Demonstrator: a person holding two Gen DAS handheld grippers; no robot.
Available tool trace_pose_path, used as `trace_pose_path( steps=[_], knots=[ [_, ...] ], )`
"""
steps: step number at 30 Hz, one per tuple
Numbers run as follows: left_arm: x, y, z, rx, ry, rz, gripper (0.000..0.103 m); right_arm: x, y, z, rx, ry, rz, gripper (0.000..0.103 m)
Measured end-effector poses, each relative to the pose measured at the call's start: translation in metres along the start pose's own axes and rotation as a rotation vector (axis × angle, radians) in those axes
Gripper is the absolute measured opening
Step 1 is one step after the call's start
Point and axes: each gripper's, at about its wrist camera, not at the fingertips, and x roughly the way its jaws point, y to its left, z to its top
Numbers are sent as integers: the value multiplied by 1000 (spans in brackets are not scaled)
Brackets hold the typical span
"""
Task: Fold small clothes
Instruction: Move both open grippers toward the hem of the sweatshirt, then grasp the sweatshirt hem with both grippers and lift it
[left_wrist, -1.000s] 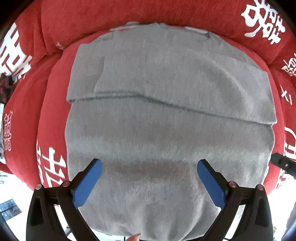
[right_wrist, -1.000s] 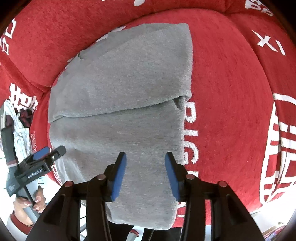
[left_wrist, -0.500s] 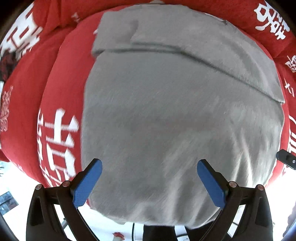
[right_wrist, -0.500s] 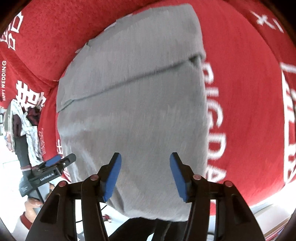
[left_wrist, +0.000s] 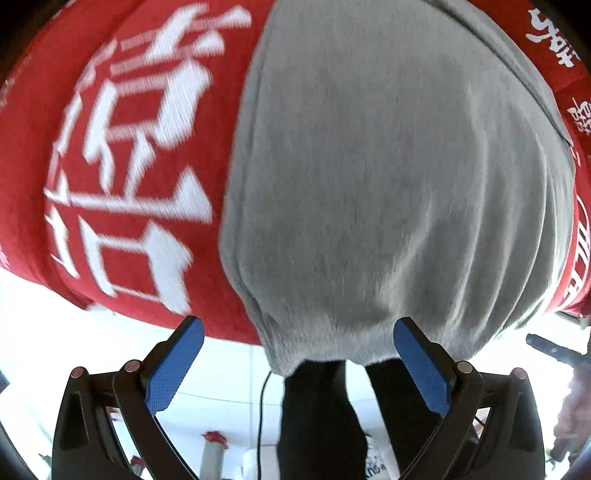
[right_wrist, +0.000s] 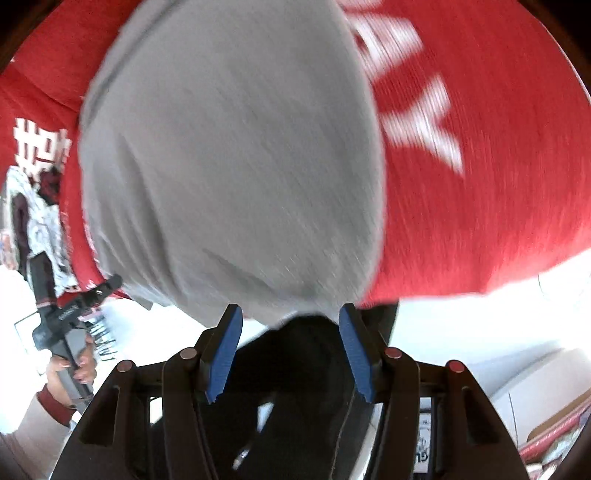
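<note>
A grey knitted garment (left_wrist: 388, 177) lies on a red cloth with white characters (left_wrist: 122, 177), and its near hem hangs over the front edge. My left gripper (left_wrist: 299, 365) is open and empty, its blue pads straddling the hem's left lower corner. The garment also shows in the right wrist view (right_wrist: 229, 155). My right gripper (right_wrist: 291, 350) is open and empty just below the hem's right corner. The left gripper (right_wrist: 74, 314) appears at the left of the right wrist view, held in a hand.
The red cloth (right_wrist: 480, 184) covers the surface to the right of the garment. The person's dark trousers (left_wrist: 321, 417) stand below the edge. A patterned cloth pile (right_wrist: 33, 206) lies at far left. White floor lies below.
Both grippers have drawn back and down from above the garment to its near hem at the front edge. Both stay open; the right one has opened a little wider.
</note>
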Motion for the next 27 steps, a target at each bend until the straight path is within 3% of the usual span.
trace_pose_path(
  steps=[5, 10, 12, 15, 16, 17, 18, 21, 27],
  knots=[
    [22, -14, -10, 9, 42, -63, 103, 29, -11, -13, -2, -7, -22, 58],
    [26, -5, -15, -4, 17, -80, 102, 42, -8, -12, -28, -56, 21, 58],
    [22, 1, -24, -14, 8, -66, 93, 42, -6, -9, -17, -64, 48, 55],
    [23, 10, -28, -11, -1, -84, 68, 42, -6, -9, 12, -55, 74, 10],
    [18, 11, -32, -3, -2, -96, 51, 39, -5, -10, 21, -58, 91, 10],
    [14, 10, -35, 15, -1, -111, 25, 31, -2, -11, 17, -68, 117, 10],
    [10, 9, -38, 25, 0, -129, 13, 25, 0, -12, 12, -71, 138, 9],
    [-11, 11, -40, 13, -20, -214, 13, 0, 16, -12, 5, -88, 251, 9],
    [-73, 8, -13, -5, -155, -334, 13, -51, 45, 21, -7, -171, 413, 9]
  ],
)
